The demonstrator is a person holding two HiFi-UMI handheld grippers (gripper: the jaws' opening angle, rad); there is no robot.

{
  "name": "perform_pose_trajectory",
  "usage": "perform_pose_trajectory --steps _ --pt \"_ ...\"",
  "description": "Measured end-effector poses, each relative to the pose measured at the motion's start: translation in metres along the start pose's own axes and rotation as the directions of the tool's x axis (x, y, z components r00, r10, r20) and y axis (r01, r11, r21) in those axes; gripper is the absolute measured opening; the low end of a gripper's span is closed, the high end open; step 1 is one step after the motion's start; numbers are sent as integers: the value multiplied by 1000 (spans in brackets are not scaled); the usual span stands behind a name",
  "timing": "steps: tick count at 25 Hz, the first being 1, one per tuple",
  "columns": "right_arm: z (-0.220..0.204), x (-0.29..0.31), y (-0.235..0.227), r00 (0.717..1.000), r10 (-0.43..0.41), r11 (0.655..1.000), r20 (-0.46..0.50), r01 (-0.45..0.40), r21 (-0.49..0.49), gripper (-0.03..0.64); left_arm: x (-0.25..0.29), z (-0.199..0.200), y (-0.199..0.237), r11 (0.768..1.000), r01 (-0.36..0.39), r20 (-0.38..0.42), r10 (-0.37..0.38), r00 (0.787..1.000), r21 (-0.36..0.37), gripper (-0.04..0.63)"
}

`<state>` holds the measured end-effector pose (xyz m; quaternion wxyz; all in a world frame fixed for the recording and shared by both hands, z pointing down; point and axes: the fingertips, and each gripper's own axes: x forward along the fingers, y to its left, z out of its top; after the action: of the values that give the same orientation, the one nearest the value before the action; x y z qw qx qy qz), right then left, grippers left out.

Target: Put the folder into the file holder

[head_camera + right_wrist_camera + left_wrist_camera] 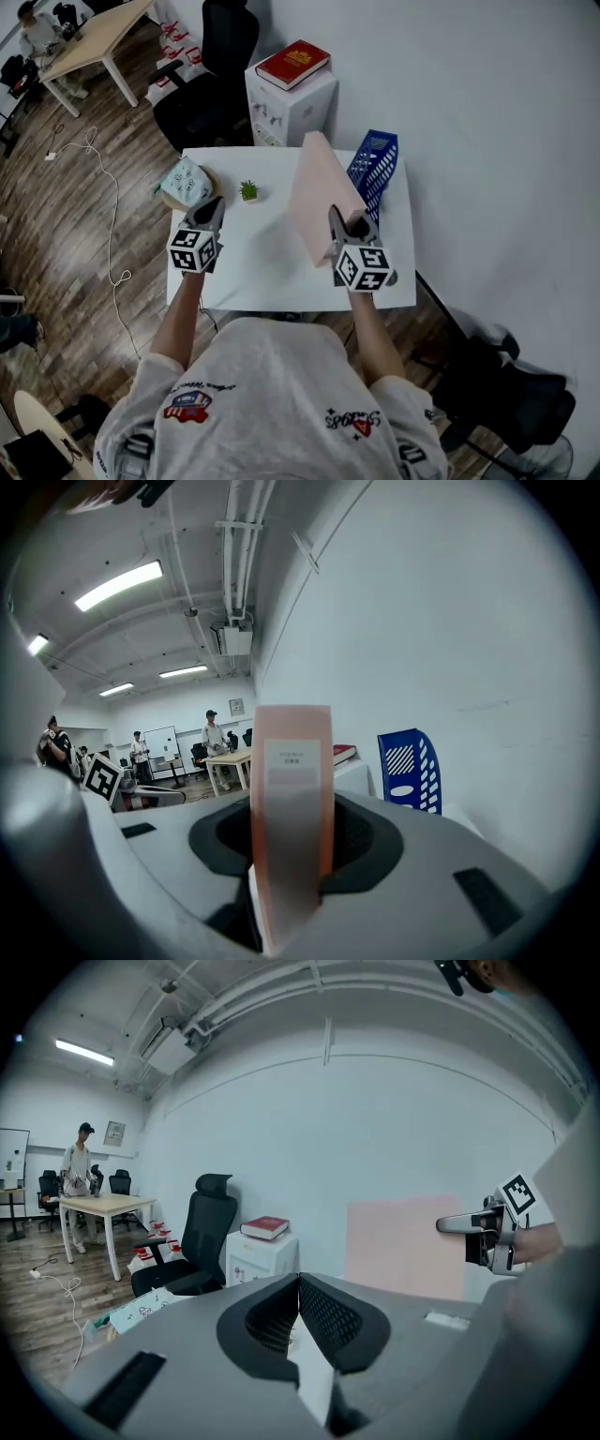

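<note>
**Holding the folder upright beside the file holder: right claw clamped, left claw closed and empty**

Item 1, right gripper (347,220). Its jaws are clamped on the near edge of the pink folder (319,192). The right gripper view shows the folder's narrow spine, with a pale label on it, standing upright between the two pads and filling the gap.

Item 2, folder. It is on edge over the right half of the white table (253,267), with its long side running away from the person. Whether its lower edge touches the tabletop cannot be told. It is outside the file holder.

Item 3, file holder (375,169). It is blue with slotted walls and stands upright at the far right corner of the table. In the head view the folder's far end lies just to its left. In the right gripper view the holder appears right of the spine, apart from it.

Item 4, left gripper (211,208). It is over the left part of the table, well apart from the folder. The left gripper view shows its pads meeting at their tips with nothing between them.

Item 5, other objects. A small green plant (248,190) and a teal patterned packet (186,181) sit on the far left of the table. Behind the table stand a white cabinet (281,117) carrying a red book (293,64) and a black office chair (211,84).
</note>
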<state>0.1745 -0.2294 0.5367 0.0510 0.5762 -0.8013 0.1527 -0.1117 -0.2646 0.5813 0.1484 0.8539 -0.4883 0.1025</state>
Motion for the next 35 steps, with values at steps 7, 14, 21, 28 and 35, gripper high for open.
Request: perform_pose_trajectory --steps 7,14,21,28,35 --pt "19 -3 15 999 -23 1000 41 23 12 158 -10 -2 24 1000 13 4 -13 1000 -21 6" --pt "84 -24 13 983 -62 998 175 57 34 156 -5 0 24 998 59 8 -59 998 -14 6" --pt "172 -68 -8 927 -128 992 352 118 52 155 8 3 20 994 106 3 -106 994 -5 6" --pt "242 -125 -27 838 -209 974 504 223 33 153 18 4 12 989 146 -6 -146 989 2 6" --pt "259 -157 -51 791 -284 947 542 320 29 153 20 1 3 986 166 -13 -166 986 6 6"
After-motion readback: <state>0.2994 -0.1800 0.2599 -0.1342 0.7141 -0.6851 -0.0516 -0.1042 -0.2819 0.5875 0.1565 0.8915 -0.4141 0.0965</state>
